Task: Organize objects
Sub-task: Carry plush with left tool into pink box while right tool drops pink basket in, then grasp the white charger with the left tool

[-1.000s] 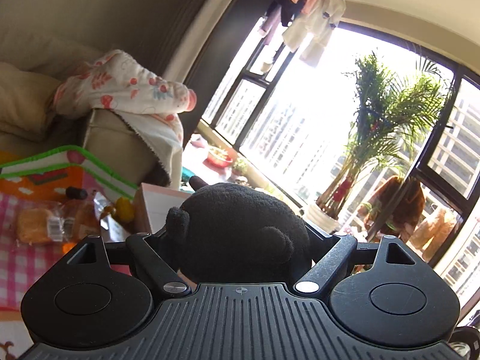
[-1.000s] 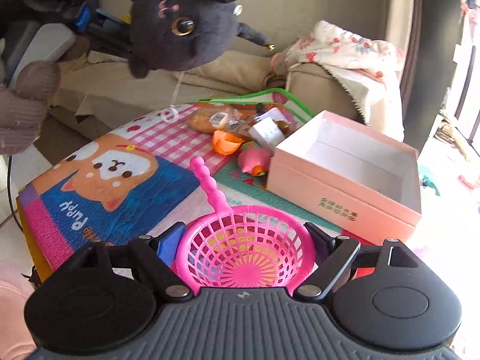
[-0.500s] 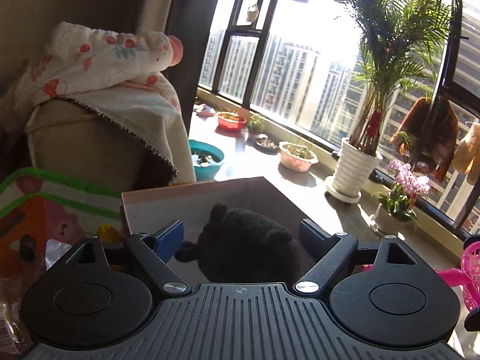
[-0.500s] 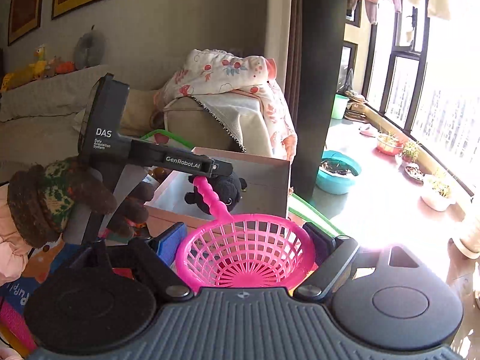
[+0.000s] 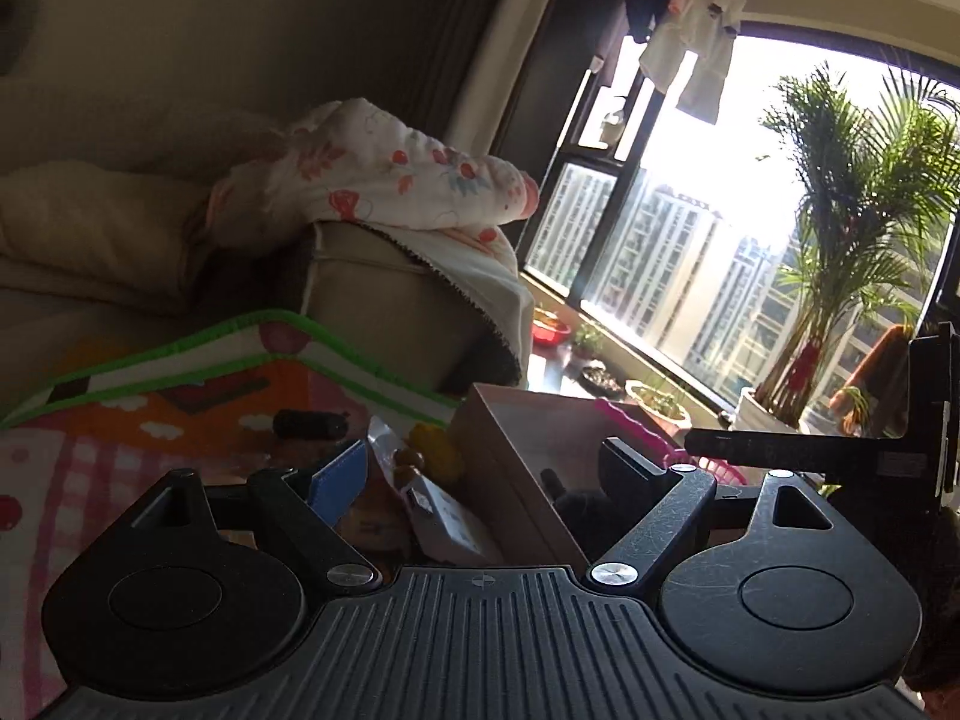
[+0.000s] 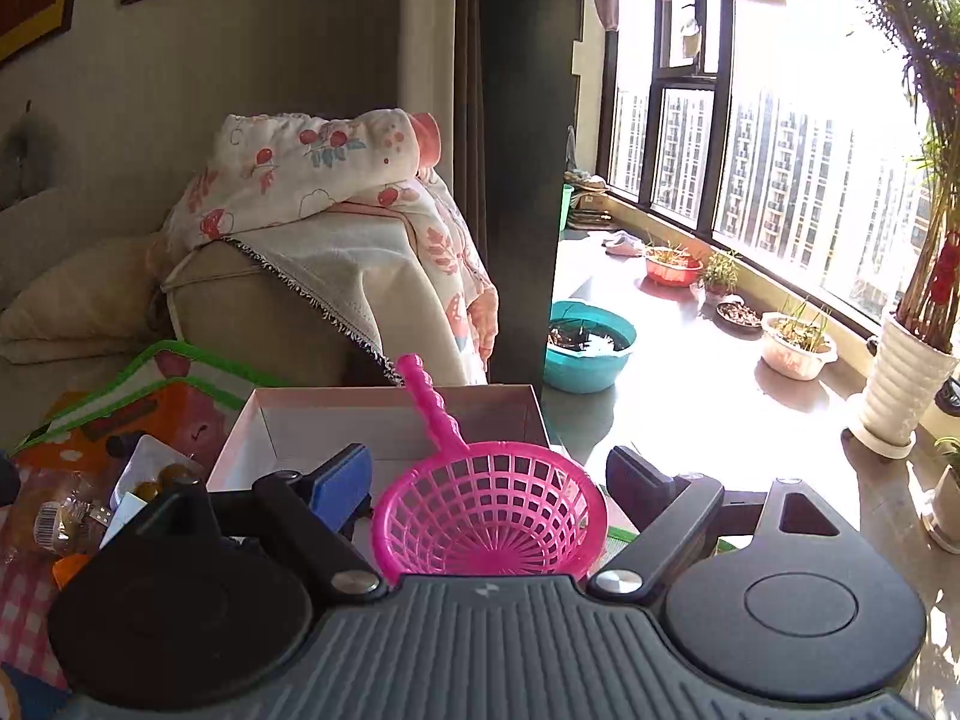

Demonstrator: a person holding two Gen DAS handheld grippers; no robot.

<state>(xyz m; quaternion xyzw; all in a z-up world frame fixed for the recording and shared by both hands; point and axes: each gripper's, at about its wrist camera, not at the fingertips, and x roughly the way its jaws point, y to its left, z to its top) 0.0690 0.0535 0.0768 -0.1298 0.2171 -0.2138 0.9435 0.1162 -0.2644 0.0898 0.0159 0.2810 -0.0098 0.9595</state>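
No brand or legible text is made out in either view; a barcode is seen on a clear snack packet (image 6: 63, 525) at the left edge of the right wrist view, digits too small to read. A small white packet (image 5: 447, 516) by the box carries print, also unreadable.

L gripper (image 5: 480, 483): jaws spread wide, nothing between the pads. It is held low over the near-left corner of the pink box (image 5: 510, 480). A dark plush toy (image 5: 579, 507) is seen inside the box, partly hidden by the L gripper's right finger; only a dark fuzzy patch is visible.

R gripper (image 6: 486, 480): jaws spread, gaps visible on both sides of the pink strainer (image 6: 489, 516). Bowl of strainer sits between the fingers, handle slanting up and away over the box (image 6: 390, 420). Whether strainer is supported by box or mat below: cannot tell, the view is blocked by the gripper body. In the L view the strainer rim (image 5: 696, 462) is seen at the far side of the box, w/ the R gripper bar (image 5: 810, 450) across it.

Surroundings: play mat w/ green border (image 5: 180, 384), yellow toy (image 5: 435, 450), dark cylinder (image 5: 309, 425) on mat. Sofa arm (image 6: 264, 312) draped w/ floral blanket (image 6: 312, 168) behind box. Teal basin (image 6: 588, 348), small planters and potted palm (image 6: 906, 384) along window ledge. Strong backlight; box interior in shadow in L view.
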